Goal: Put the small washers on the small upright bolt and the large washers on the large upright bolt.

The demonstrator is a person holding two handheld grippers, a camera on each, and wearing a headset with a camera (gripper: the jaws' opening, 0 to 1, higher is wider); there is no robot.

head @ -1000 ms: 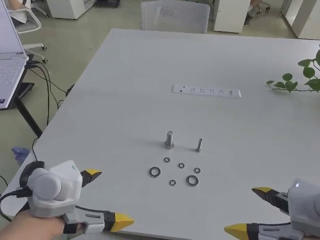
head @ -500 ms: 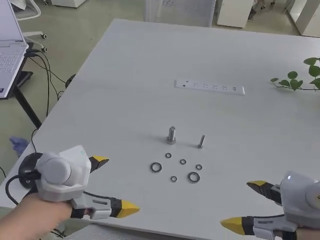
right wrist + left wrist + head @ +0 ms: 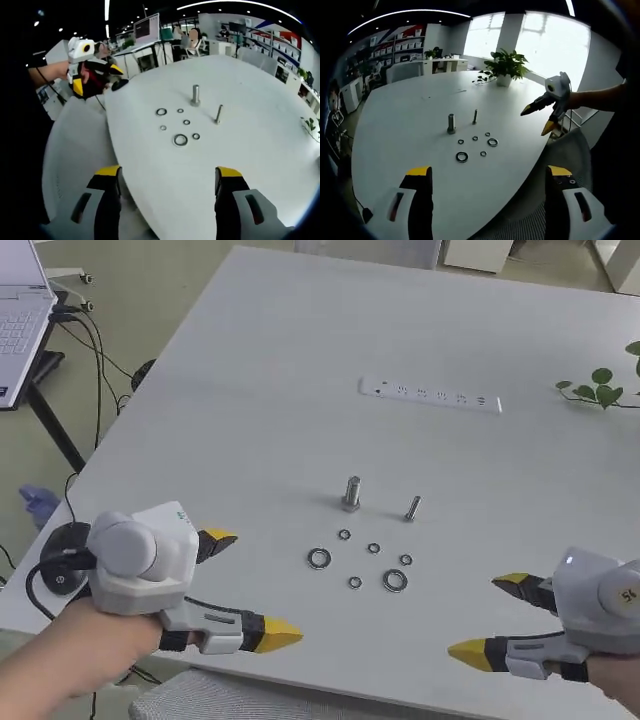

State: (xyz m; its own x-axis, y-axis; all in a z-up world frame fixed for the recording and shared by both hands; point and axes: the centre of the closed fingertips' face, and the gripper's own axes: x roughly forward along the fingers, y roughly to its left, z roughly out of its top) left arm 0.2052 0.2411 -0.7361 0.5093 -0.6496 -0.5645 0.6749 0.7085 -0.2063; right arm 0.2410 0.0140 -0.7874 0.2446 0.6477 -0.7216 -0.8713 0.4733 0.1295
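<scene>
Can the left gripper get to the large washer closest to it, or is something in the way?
Probably yes: the left gripper is open, and just bare table lies between it and that large washer.

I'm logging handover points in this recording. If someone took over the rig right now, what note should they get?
Left gripper: open, empty, held at the table's near edge.
Right gripper: open, empty, also at the near edge, on the other side.
Large bolt and small bolt stand upright side by side on the table, both bare.
Two large washers and four small washers lie flat and loose on the table, just in front of the bolts.
Done: nothing yet.
Left: all six washers, sorted by size onto the matching bolts.
</scene>
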